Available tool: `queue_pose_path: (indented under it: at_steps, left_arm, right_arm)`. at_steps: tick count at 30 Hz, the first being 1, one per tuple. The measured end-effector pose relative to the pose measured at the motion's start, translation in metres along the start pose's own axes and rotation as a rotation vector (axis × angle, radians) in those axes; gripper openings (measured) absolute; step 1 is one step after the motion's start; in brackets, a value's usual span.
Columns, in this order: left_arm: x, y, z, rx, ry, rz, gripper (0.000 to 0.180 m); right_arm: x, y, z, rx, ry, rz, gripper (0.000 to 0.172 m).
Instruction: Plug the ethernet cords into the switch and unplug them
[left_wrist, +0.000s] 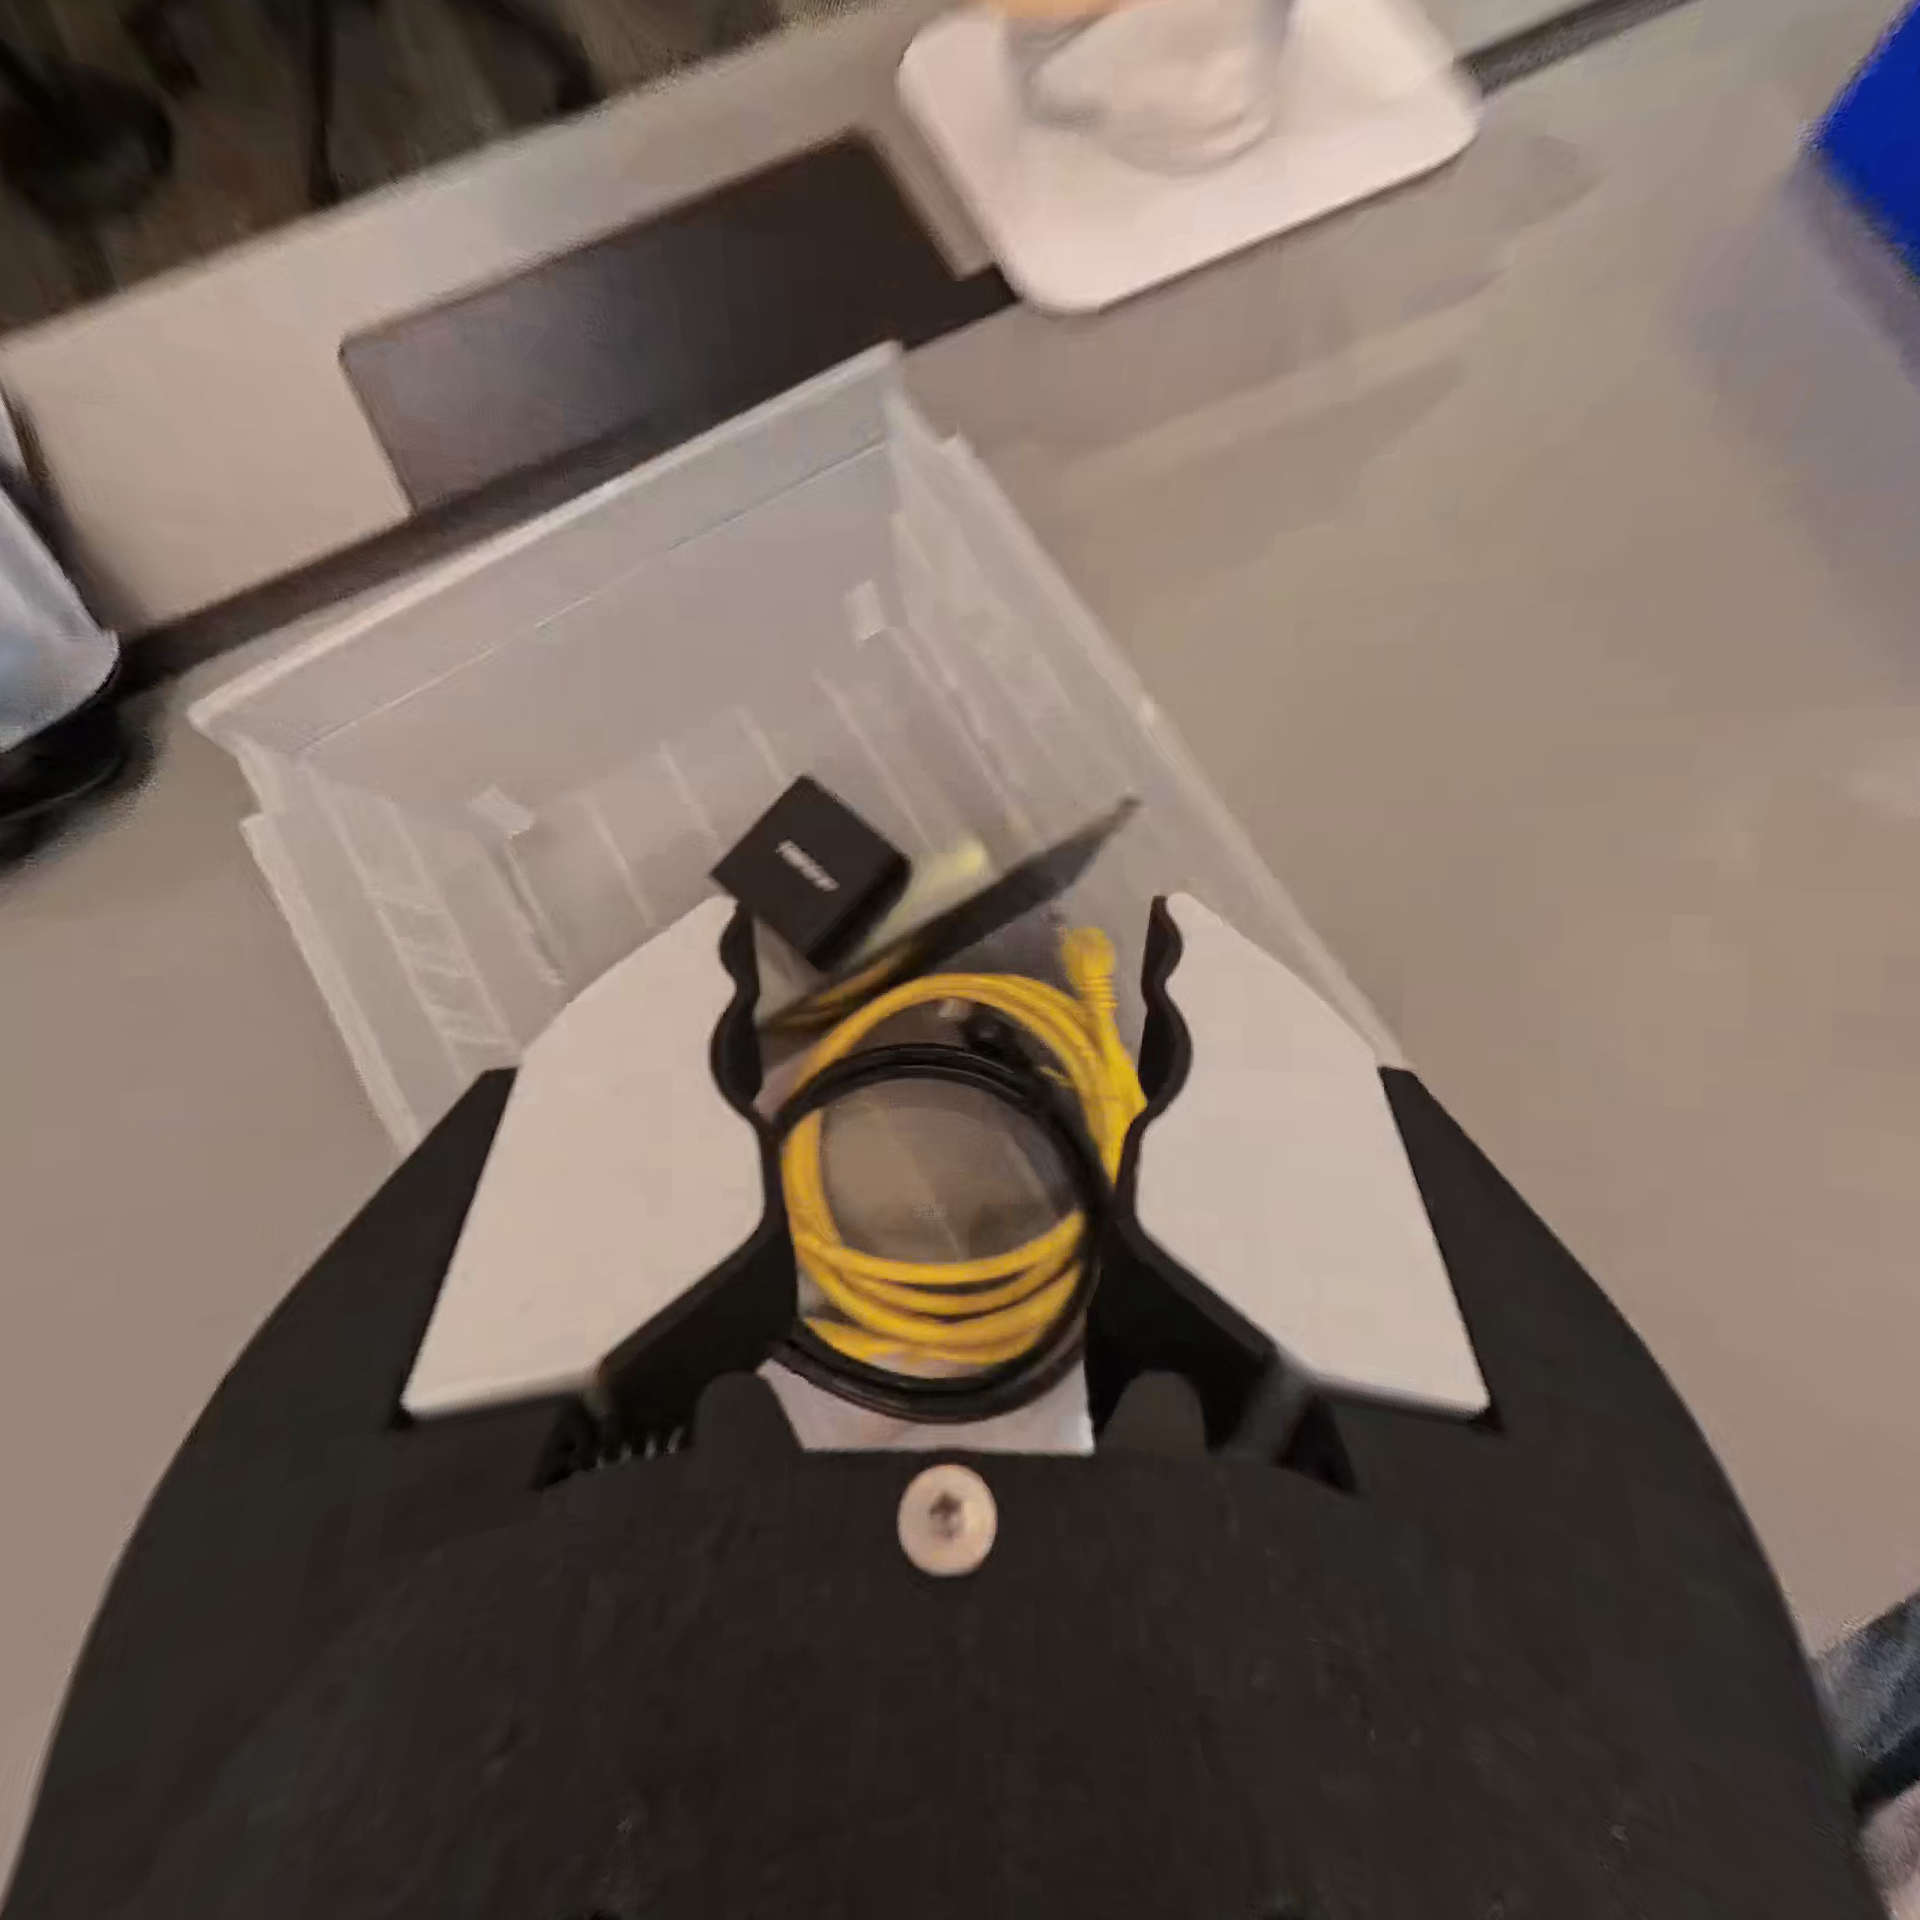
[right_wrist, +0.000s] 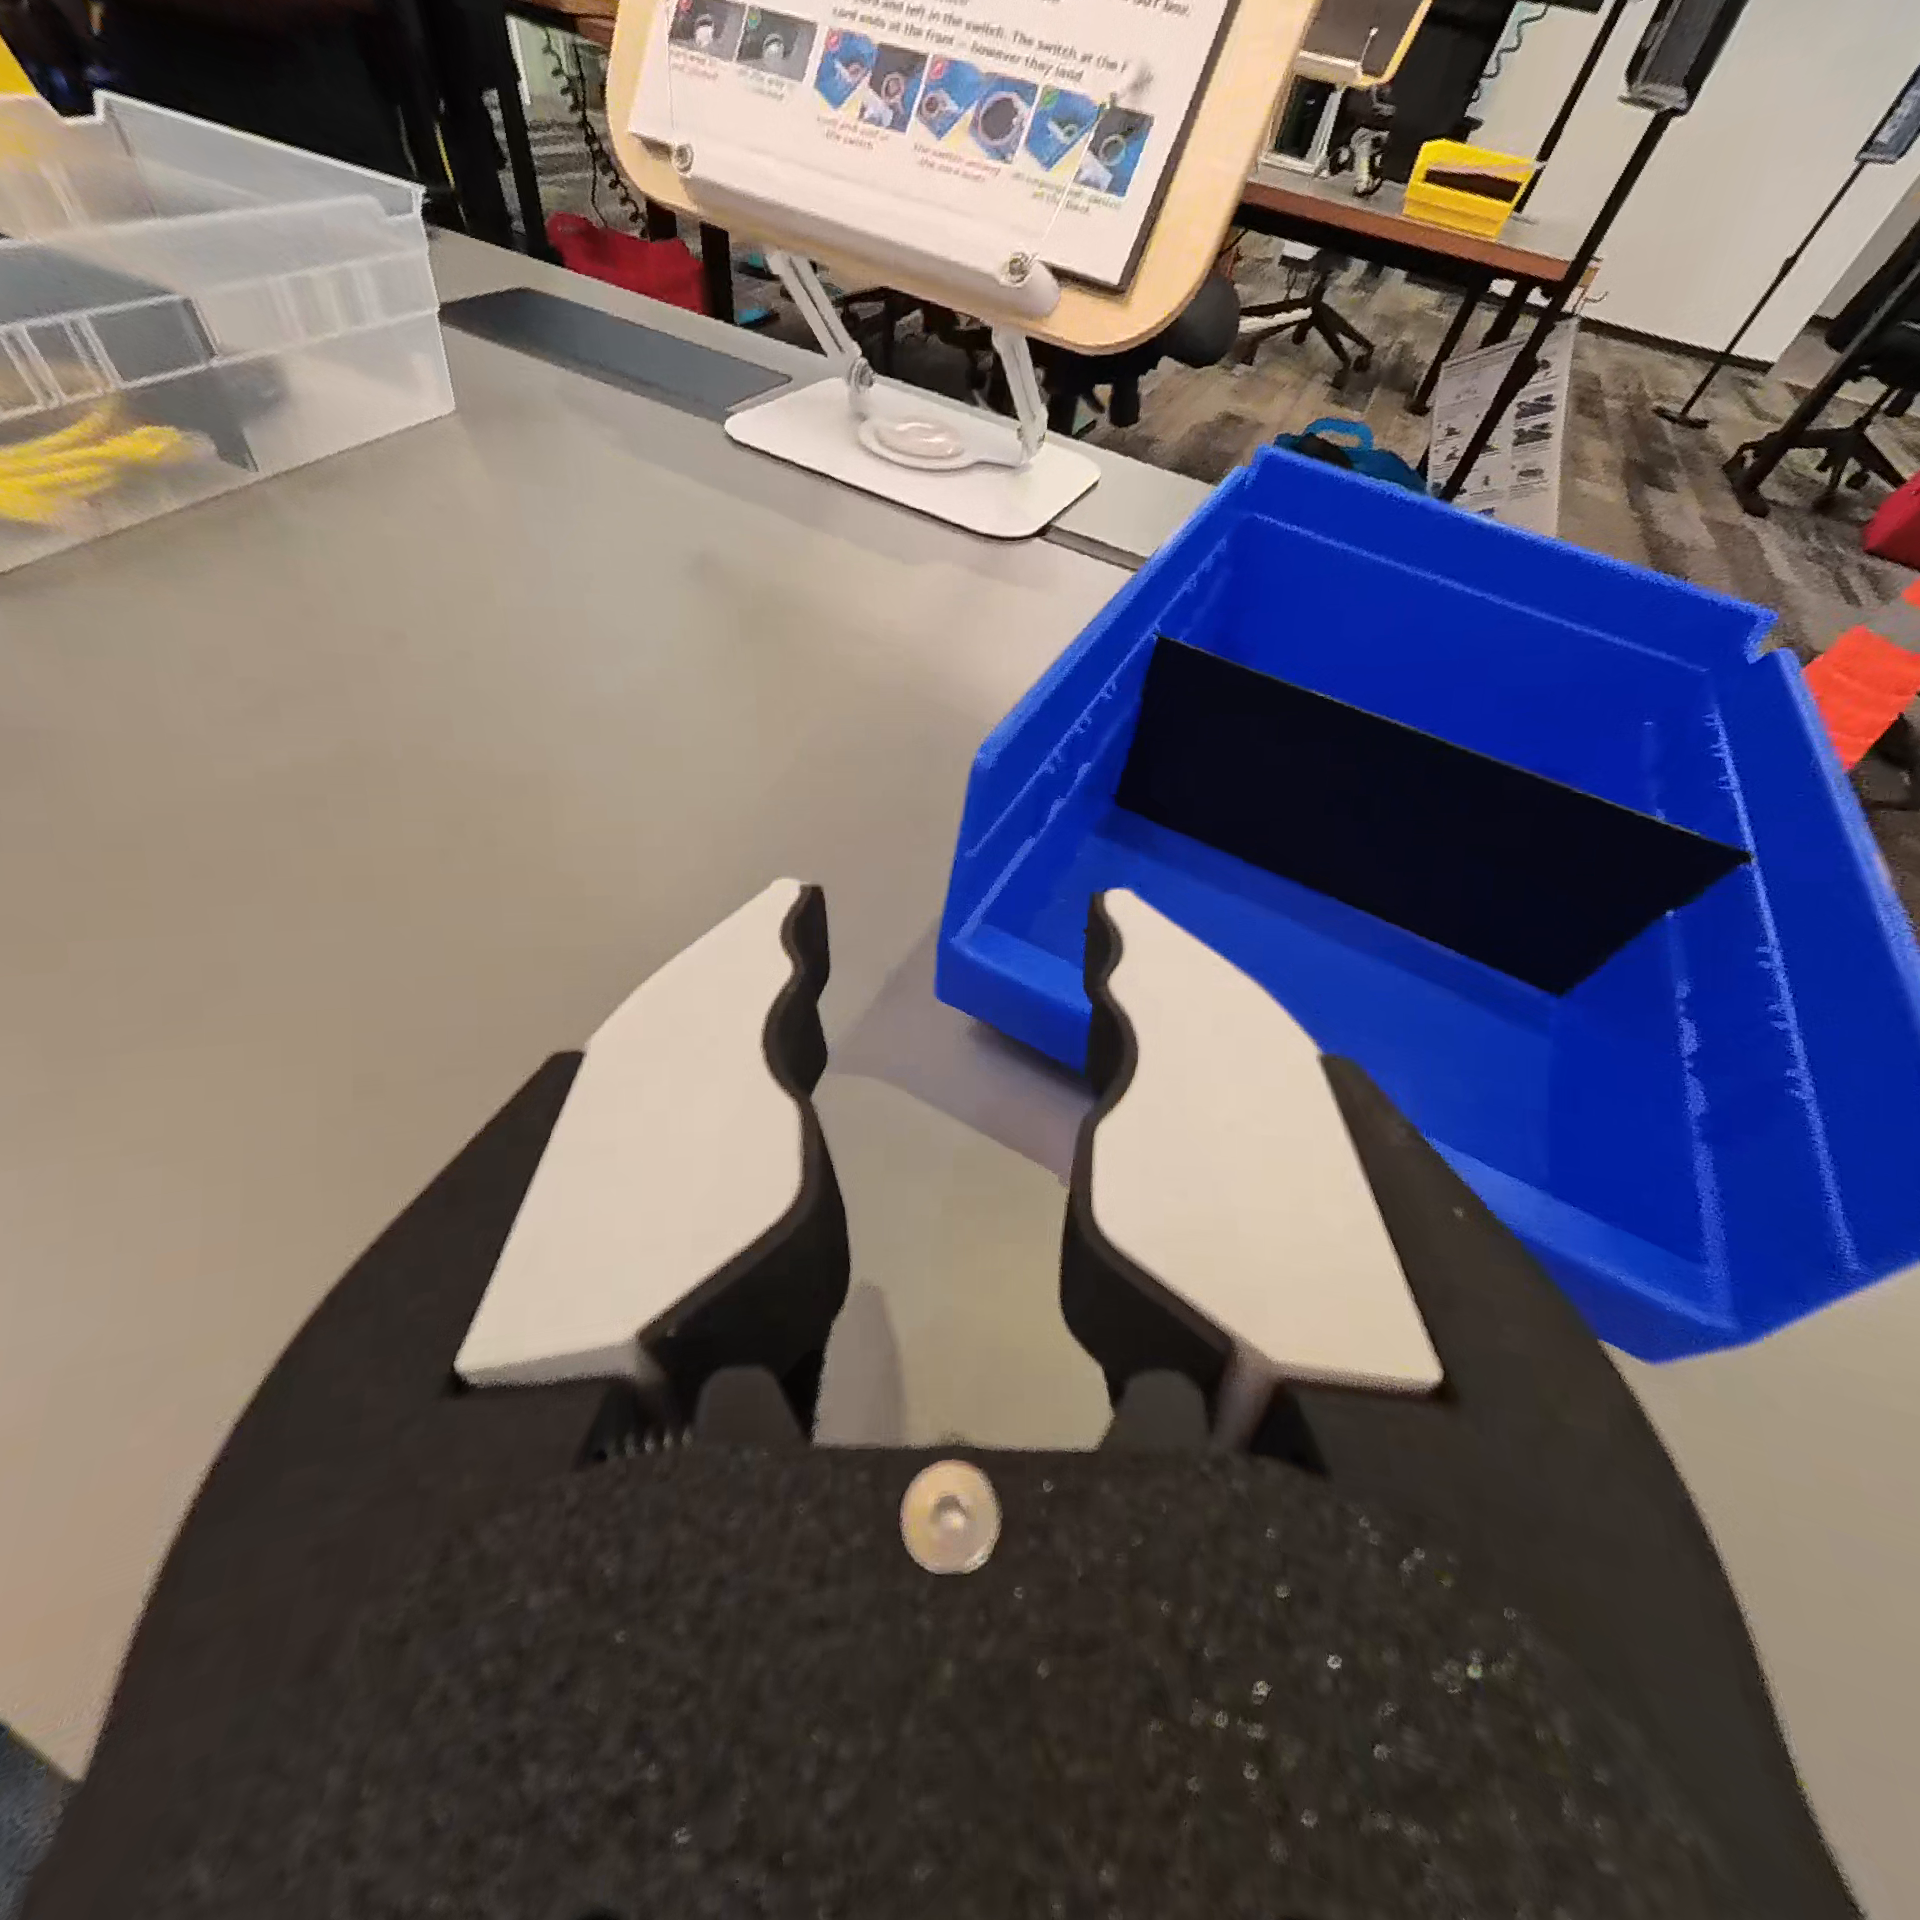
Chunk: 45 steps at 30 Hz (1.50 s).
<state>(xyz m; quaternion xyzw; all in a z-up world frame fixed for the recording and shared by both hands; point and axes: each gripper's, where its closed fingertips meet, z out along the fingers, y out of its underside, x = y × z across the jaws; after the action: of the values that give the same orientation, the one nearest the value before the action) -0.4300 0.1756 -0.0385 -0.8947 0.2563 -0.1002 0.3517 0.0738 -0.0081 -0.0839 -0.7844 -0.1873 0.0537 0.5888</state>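
In the left wrist view a clear plastic bin (left_wrist: 582, 665) stands on the grey table. Inside it lie a small black switch (left_wrist: 810, 868), a coiled yellow ethernet cord (left_wrist: 935, 1278) and a coiled black cord (left_wrist: 935, 1392), with a black divider (left_wrist: 1039, 883) behind them. My left gripper (left_wrist: 945, 914) is open above the bin, its fingers wide of the cords and touching nothing. My right gripper (right_wrist: 956, 904) is open and empty over the table, just left of a blue bin (right_wrist: 1455, 1091). The clear bin also shows at the far left of the right wrist view (right_wrist: 260, 312), with the yellow cord (right_wrist: 73, 468) inside.
The blue bin has a black divider (right_wrist: 1403, 821) and nothing else visible in it. A white stand (right_wrist: 914, 447) holding an instruction board (right_wrist: 935, 125) stands at the table's back edge; its base shows in the left wrist view (left_wrist: 1195, 156). A dark mat (left_wrist: 644, 322) lies behind the clear bin. The grippers' ends are close to 55 cm from one another.
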Motion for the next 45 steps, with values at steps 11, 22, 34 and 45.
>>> queue_pose_path:
  at_steps: [11, 22, 34, 45]
  left_arm:
    - [-0.056, 0.042, 0.133, -0.611, 0.076, -0.143, 0.084]
    - [-0.060, 0.064, 0.145, -0.803, 0.058, -0.343, 0.032]
    - [-0.063, 0.050, 0.120, -0.740, 0.083, -0.346, 0.029]
    - [-0.054, 0.038, 0.119, -0.700, 0.117, -0.286, 0.000]
  right_arm:
    - [-0.008, 0.028, 0.022, -0.080, -0.045, 0.033, 0.046]
    - [-0.015, 0.034, 0.030, -0.111, -0.082, -0.017, 0.046]
    - [-0.018, 0.029, 0.021, -0.106, -0.043, -0.168, 0.045]
    - [-0.019, 0.033, 0.022, -0.120, -0.044, -0.198, 0.044]
